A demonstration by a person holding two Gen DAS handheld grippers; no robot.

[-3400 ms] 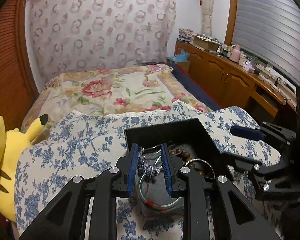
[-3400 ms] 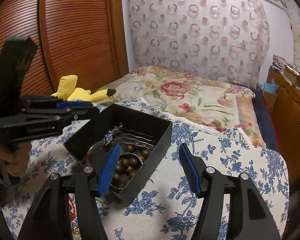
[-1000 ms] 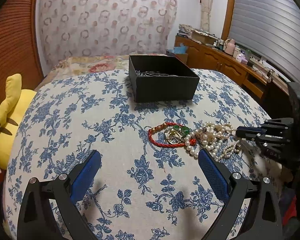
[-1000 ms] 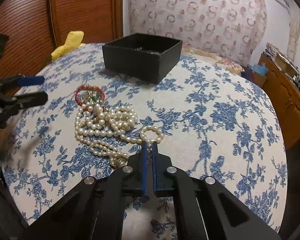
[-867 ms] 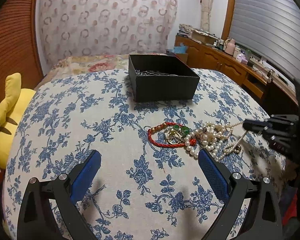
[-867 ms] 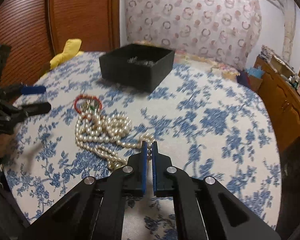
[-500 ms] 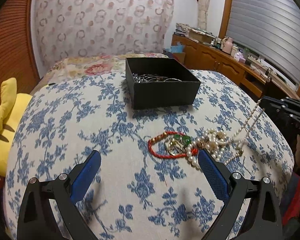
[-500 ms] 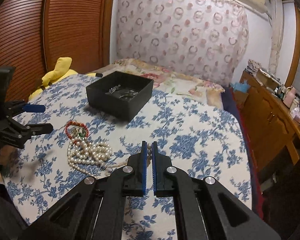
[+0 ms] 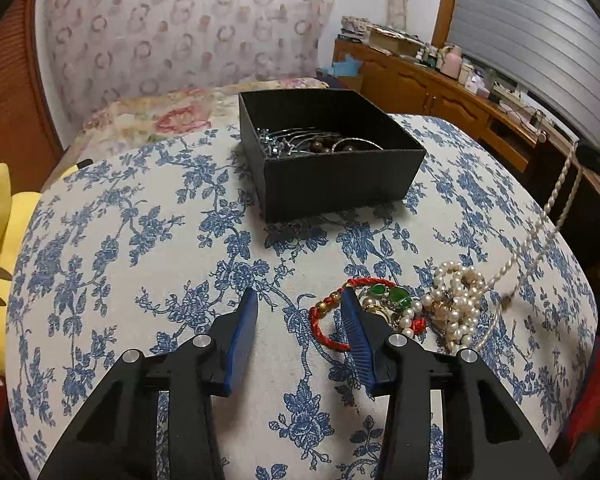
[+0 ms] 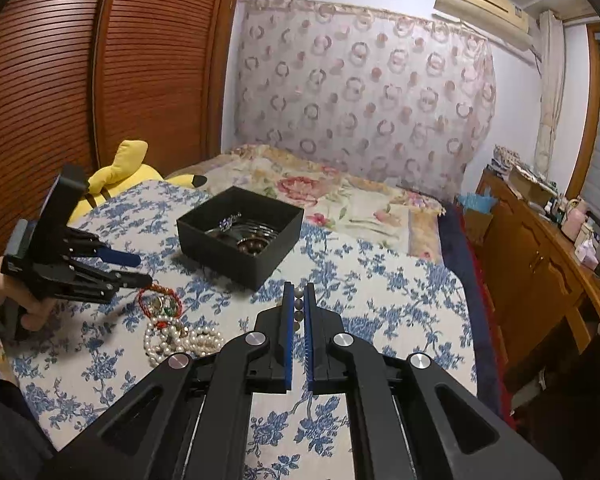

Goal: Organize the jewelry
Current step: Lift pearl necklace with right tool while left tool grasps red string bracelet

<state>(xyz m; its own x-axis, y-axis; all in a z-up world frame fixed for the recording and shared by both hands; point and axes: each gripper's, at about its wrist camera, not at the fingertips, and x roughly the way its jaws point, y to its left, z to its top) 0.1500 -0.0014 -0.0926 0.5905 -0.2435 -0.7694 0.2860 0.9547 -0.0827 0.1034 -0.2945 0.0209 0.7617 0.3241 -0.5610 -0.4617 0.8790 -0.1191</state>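
Fingers [image 10: 288,320] pinch one pearl necklace [image 9: 456,304] (lifted).

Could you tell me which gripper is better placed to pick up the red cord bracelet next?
The left gripper. It sits low beside the red cord bracelet, jaws closing with only cloth between them. The right gripper is raised and shut on the pearl necklace, whose strand hangs from it to the pile.

A box [image 9: 332,160] sits on the cloth [image 9: 140,240]; nearer, a bracelet [image 9: 328,320] lies left of the pearls [image 9: 456,300].
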